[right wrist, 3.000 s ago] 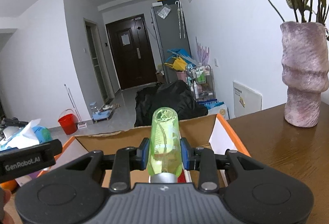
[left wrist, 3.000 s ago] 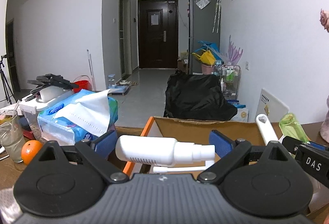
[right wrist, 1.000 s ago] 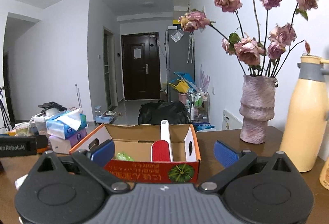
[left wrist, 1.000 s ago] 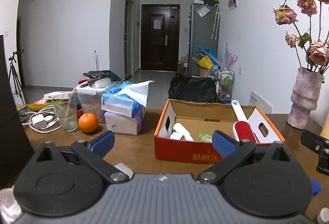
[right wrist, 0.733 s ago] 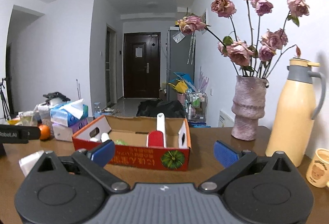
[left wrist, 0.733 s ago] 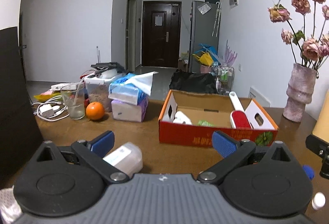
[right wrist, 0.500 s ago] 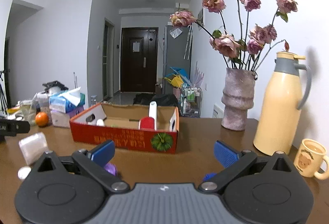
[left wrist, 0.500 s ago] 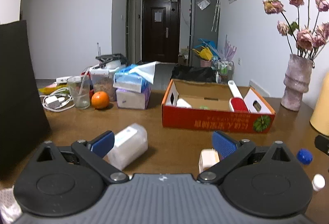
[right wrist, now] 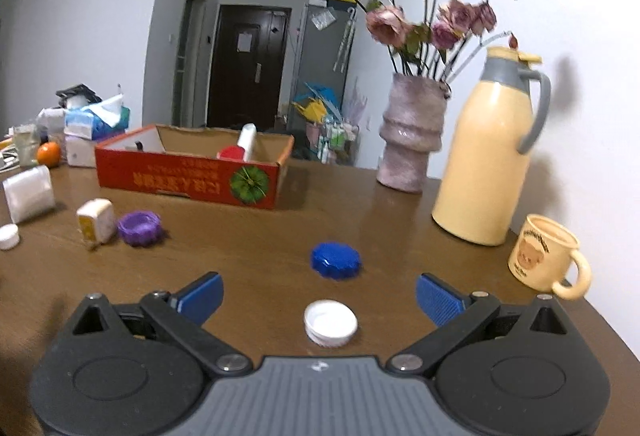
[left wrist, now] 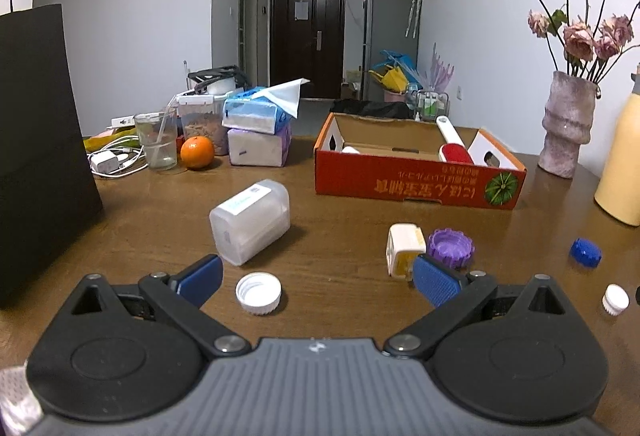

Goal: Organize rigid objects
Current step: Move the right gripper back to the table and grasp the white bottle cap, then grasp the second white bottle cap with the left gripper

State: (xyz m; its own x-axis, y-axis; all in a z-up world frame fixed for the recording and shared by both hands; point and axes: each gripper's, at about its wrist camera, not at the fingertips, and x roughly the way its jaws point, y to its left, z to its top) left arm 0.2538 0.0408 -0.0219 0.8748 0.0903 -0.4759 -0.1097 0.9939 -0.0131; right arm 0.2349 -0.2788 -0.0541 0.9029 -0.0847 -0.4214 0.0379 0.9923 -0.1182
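A red cardboard box point(left wrist: 416, 185) point(right wrist: 188, 176) stands at the far side of the wooden table and holds a red-and-white lint roller point(left wrist: 452, 142) and a white bottle point(left wrist: 352, 149). Loose on the table lie a clear plastic box point(left wrist: 250, 221), a white cap point(left wrist: 258, 293), a small white-and-yellow box point(left wrist: 404, 248), a purple cap point(left wrist: 450, 247) point(right wrist: 140, 227), a blue cap point(right wrist: 336, 260) and another white cap point(right wrist: 330, 322). My left gripper point(left wrist: 318, 280) is open and empty, low over the table. My right gripper point(right wrist: 320, 296) is open and empty, with the white cap between its fingers.
A black bag point(left wrist: 36, 152) stands at the left. Tissue packs point(left wrist: 258, 132), an orange point(left wrist: 197, 152), a glass point(left wrist: 156, 140) and cables sit at the back left. A vase of flowers point(right wrist: 412, 140), a yellow thermos point(right wrist: 490, 160) and a mug point(right wrist: 544, 256) stand on the right.
Both grippers have let go of their bottles into the box and pulled back and down toward the near table. The loose caps and small boxes have come into view.
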